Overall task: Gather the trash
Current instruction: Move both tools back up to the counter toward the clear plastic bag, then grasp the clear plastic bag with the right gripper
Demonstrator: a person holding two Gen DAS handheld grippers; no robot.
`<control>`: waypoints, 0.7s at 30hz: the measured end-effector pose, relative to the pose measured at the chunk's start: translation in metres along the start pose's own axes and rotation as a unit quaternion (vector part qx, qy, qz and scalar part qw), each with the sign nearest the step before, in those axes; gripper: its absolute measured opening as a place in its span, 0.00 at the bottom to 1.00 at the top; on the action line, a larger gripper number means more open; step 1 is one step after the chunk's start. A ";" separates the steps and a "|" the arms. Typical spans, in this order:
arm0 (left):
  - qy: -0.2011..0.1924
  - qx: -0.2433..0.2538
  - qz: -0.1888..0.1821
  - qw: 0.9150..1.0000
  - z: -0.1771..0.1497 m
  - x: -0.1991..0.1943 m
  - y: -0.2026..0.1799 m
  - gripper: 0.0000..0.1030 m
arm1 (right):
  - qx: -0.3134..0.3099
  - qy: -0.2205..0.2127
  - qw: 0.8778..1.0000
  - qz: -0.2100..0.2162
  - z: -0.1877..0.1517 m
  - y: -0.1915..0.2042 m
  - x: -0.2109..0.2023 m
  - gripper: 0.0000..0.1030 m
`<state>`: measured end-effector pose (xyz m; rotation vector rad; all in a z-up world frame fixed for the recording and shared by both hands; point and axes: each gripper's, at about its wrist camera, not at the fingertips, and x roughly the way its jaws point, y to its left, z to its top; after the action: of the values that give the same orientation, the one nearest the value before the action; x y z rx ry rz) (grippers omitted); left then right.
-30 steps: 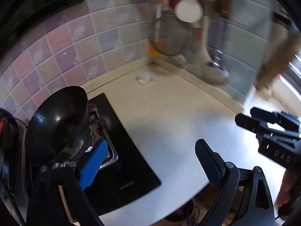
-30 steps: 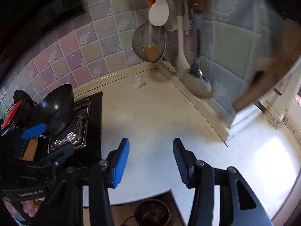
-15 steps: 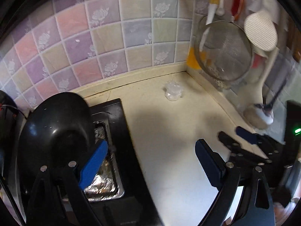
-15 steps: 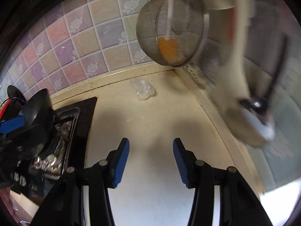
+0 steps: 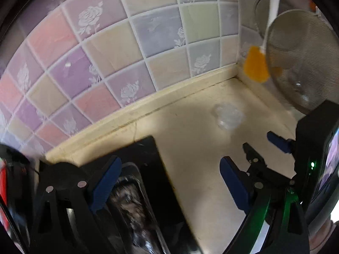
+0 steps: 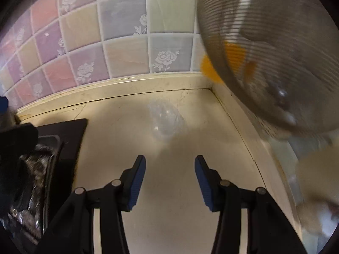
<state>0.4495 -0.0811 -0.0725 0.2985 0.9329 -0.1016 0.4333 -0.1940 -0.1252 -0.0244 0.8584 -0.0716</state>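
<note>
Plastic wrap wad (image 6: 165, 120), clear and crumpled, is lying on the cream table (image 6: 169, 190) near the back corner, just short of the tiled wall (image 6: 127, 42). Going near to far in the right wrist view: right hand-held gripper (image 6: 169, 167) is hovering over the table with blue pads (image 6: 137, 175) spread apart, gripping nothing; wad is sitting ahead of the gap, not touching either finger. Black cooktop (image 6: 70, 131) is sitting to the left, foil-lined burner pan (image 6: 36, 169) blurry. Mesh strainer (image 6: 275, 53) is hanging close on the right with an orange brush (image 6: 211, 67) behind it. In the left wrist view, left hand-held gripper (image 5: 169, 184) is also spread wide and empty, straddling the cooktop (image 5: 152, 169) edge and table (image 5: 201, 158). Right hand-held gripper (image 5: 264, 148) is showing on the right, wad (image 5: 227, 117) beyond it.
</note>
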 end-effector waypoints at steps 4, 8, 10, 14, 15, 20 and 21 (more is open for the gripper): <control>0.009 0.023 0.029 0.999 0.017 0.021 0.003 0.88 | -0.008 0.006 1.000 -0.013 0.015 0.005 0.020 0.47; 0.030 0.033 0.040 0.998 0.028 0.042 0.004 0.83 | -0.023 0.007 0.999 -0.022 0.031 0.013 0.036 0.47; 0.043 0.029 0.041 0.998 0.030 0.051 0.008 0.78 | -0.030 0.011 0.999 -0.024 0.038 0.018 0.045 0.47; 0.064 0.010 0.034 0.997 0.031 0.061 0.021 0.76 | -0.040 0.023 0.998 -0.033 0.045 0.023 0.064 0.47; 0.067 0.005 0.033 0.997 0.032 0.063 0.024 0.76 | -0.041 0.027 0.998 -0.031 0.046 0.022 0.068 0.47; 0.068 -0.004 0.030 0.997 0.032 0.064 0.030 0.76 | -0.050 0.039 0.998 -0.031 0.049 0.024 0.085 0.37; 0.069 -0.003 0.031 0.997 0.031 0.065 0.030 0.76 | -0.052 0.039 0.997 -0.032 0.051 0.025 0.085 0.31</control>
<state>0.5187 -0.0588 -0.1005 0.3320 1.0596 -0.0210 0.5286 -0.1754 -0.1579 -0.1480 0.9391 -0.0872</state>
